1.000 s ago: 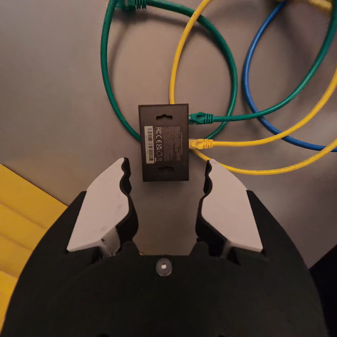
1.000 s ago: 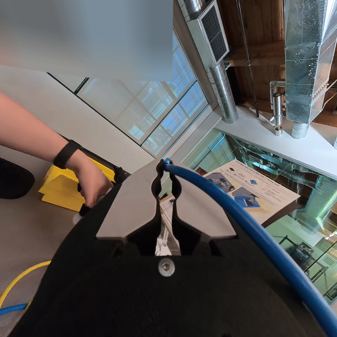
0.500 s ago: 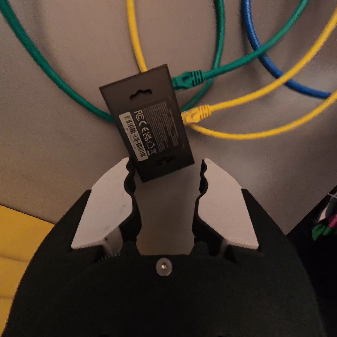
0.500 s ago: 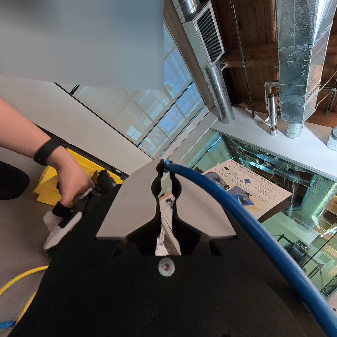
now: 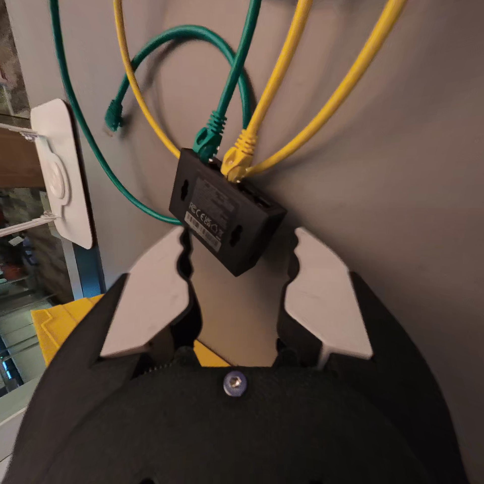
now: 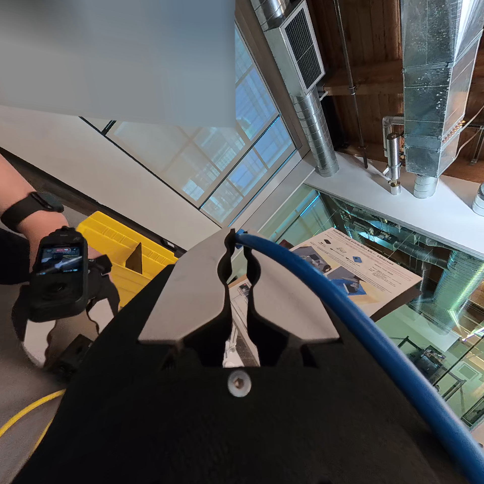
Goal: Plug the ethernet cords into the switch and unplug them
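Left wrist view, a bit blurred: the left gripper (image 5: 239,231) gapes wide, the black switch (image 5: 225,210) lying on the grey table (image 5: 379,183) at its fingertips, green cord (image 5: 209,138) and yellow cord (image 5: 242,152) plugged in. Right wrist view: the right gripper (image 6: 237,235), tilted upward, pinches the blue cord (image 6: 327,293), its plug mostly hidden.

Dim, warm, motion-blurred left wrist view — right wrist view daylit by windows (image 6: 235,167), edges warped.

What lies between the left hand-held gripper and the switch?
Nothing: in the left wrist view the open left hand-held gripper already flanks the switch's near corner, bare table behind.
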### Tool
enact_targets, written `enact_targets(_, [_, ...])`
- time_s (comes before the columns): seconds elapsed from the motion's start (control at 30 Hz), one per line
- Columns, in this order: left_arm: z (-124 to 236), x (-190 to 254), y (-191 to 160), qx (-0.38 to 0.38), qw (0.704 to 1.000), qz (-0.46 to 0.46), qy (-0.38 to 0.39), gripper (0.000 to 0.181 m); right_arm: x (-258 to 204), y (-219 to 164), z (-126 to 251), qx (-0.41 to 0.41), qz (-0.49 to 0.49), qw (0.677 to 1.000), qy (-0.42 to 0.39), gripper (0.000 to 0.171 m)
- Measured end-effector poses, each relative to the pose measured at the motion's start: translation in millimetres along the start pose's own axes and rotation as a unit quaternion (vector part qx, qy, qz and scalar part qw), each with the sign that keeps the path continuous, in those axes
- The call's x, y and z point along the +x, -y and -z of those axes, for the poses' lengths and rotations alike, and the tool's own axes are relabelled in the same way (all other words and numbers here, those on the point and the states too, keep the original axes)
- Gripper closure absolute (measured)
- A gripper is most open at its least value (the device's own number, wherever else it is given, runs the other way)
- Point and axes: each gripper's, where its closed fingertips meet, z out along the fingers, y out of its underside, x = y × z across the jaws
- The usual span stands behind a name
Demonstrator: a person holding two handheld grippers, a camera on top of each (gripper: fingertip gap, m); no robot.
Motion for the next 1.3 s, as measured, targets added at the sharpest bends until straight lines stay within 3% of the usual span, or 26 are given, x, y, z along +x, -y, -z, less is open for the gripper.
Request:
enact_targets(0.17, [-6,-10,-1,-0.027,0.994,-0.09,0.056,0.128,-2,-6,-2,-0.008,-0.004,1.0,0.005,0.165])
enact_targets(0.37, [-6,-23,3,-0.026,0.985,-0.101,0.136,0.15,-3,-15,-6,-0.019,-0.026,0.999,0.003,0.166])
enact_targets(0.5, [14,-37,7,0.01,0.992,-0.008,0.129,0.155,-10,-64,-19,-0.112,-0.102,0.988,0.012,0.165])
enact_targets(0.67, [42,-40,20,0.107,0.976,0.179,0.07,0.156,-56,-142,-25,-0.286,-0.177,0.937,0.094,0.165])
enact_targets(0.8, [52,-34,23,0.166,0.933,0.318,0.039,0.156,-86,-129,-33,-0.258,-0.195,0.932,0.163,0.165])
enact_targets(0.9, [46,-21,15,0.182,0.898,0.4,0.011,0.156,-116,-125,-31,-0.276,-0.232,0.901,0.24,0.165])
enact_targets(1.07, [48,-13,5,0.209,0.867,0.451,0.014,0.156,-142,-149,-47,-0.3,-0.317,0.875,0.208,0.165])
enact_targets(1.3, [42,-4,-2,0.211,0.868,0.448,0.035,0.156,-174,-171,-53,-0.34,-0.323,0.861,0.198,0.165])
